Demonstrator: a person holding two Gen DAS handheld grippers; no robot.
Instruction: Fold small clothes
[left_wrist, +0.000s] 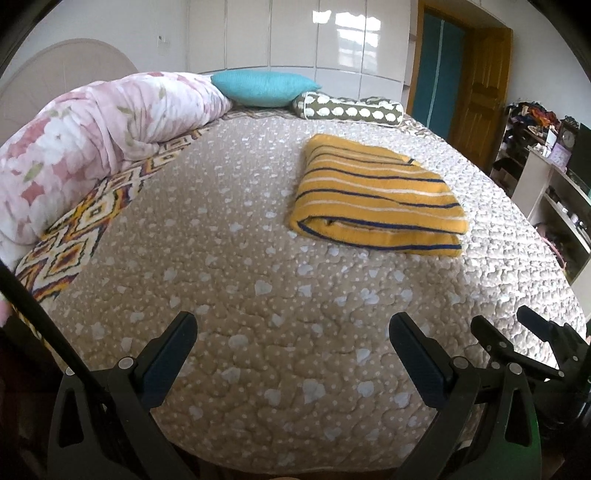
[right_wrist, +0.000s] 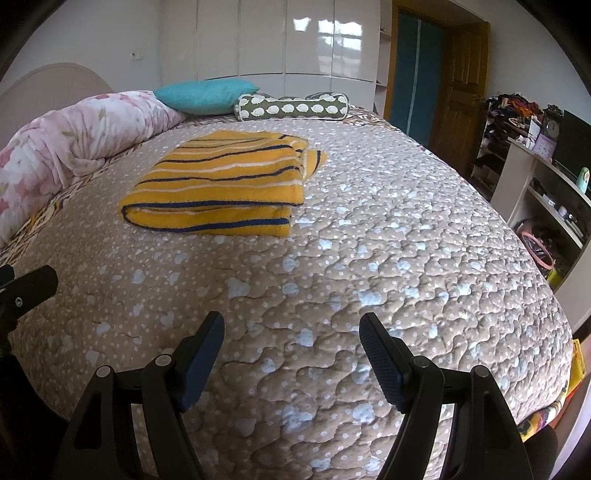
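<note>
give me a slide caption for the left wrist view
Folded yellow striped garment on the quilted bed, open left gripper empty.

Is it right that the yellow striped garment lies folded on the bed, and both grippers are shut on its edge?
Not quite. The yellow striped garment does lie folded on the bed, but the left gripper and right gripper are open and apart from it, as both wrist views show.

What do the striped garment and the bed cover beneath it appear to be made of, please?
The striped garment looks like a thick, fuzzy knit or terry cloth: its folded edges are plump and the surface is matte and nubbly. The bed cover seems a quilted, padded fabric, with stitched puffy cells and a slight sheen. The exact fibre cannot be told.
</note>
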